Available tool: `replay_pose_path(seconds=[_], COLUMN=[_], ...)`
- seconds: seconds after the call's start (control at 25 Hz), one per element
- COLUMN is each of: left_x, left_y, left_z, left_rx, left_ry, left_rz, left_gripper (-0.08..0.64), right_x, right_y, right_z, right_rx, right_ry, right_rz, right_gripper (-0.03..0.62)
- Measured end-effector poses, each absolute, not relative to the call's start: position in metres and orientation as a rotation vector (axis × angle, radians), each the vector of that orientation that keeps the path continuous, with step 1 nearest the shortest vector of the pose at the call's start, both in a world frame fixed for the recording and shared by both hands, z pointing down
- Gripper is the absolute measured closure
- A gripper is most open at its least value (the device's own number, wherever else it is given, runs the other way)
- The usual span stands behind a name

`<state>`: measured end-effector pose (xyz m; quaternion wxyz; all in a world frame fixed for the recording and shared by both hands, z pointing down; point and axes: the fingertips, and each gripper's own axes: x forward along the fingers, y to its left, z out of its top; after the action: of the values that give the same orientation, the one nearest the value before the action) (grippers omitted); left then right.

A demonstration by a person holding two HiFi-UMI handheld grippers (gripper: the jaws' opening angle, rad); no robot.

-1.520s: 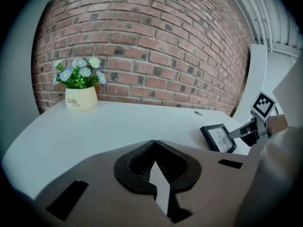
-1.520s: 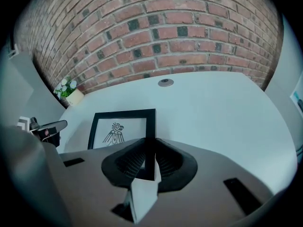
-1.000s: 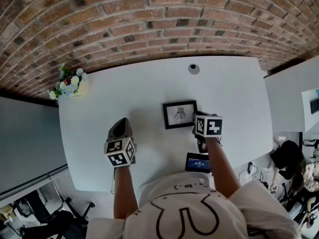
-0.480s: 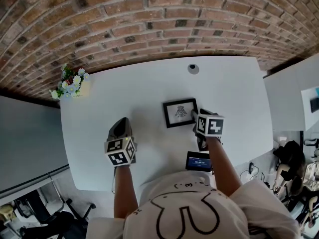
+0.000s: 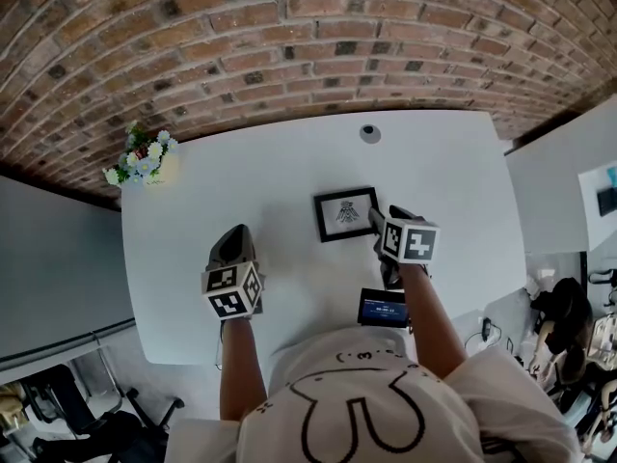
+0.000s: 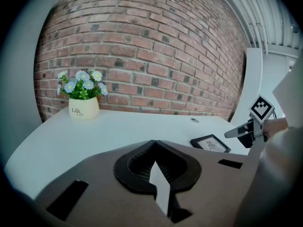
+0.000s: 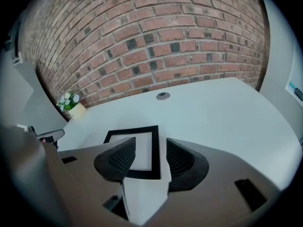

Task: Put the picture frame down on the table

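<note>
The picture frame, black with a white mat and a small dark drawing, lies flat on the white table. It also shows in the left gripper view. My right gripper is open at the frame's right edge. In the right gripper view its jaws stand apart either side of the frame's right bar; I cannot tell whether they touch it. My left gripper is to the frame's left over bare table, shut on nothing.
A cream pot of blue and white flowers stands at the table's far left corner against the brick wall. A round cable grommet sits at the back middle. A small dark device with a lit screen is at the front edge.
The head view has shifted slightly. The frame stays flat on the table, and both grippers keep about the same places beside it.
</note>
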<state>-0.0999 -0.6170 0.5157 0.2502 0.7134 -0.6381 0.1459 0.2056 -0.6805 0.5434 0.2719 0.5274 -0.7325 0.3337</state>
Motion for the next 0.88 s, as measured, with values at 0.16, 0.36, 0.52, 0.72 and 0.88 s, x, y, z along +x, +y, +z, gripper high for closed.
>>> replay_pose_path(seconds=[0.16, 0.36, 0.52, 0.72, 0.88], left_x=[-0.1, -0.098, -0.099, -0.103, -0.106], left_y=[-0.609, -0.599, -0.595, -0.589, -0.586], left_z=[0.507, 0.495, 0.482, 0.471, 0.459], left_rx=[1.959, 1.988, 2.016, 2.038, 2.078], left_ry=[-1.749, -1.76, -1.772, -1.786, -1.785], left_rz=[0.382, 0.361, 0.331, 0.308, 0.289], left_gripper=[0.551, 0.551, 0.551, 0.551, 0.551], right_x=[0.208, 0.212, 0.212, 0.206, 0.196], right_y=[-0.675, -0.664, -0.658, -0.654, -0.646], right_z=[0.526, 0.509, 0.494, 0.471, 0.451], right_rx=[1.463, 1.499, 1.527, 1.536, 1.526], right_ry=[-2.008, -2.035, -2.063, -2.134, -2.202], right_rz=[0.874, 0.841, 0.803, 0.698, 0.633], right_gripper=[0.407, 0.489, 0.563, 0.575, 0.575])
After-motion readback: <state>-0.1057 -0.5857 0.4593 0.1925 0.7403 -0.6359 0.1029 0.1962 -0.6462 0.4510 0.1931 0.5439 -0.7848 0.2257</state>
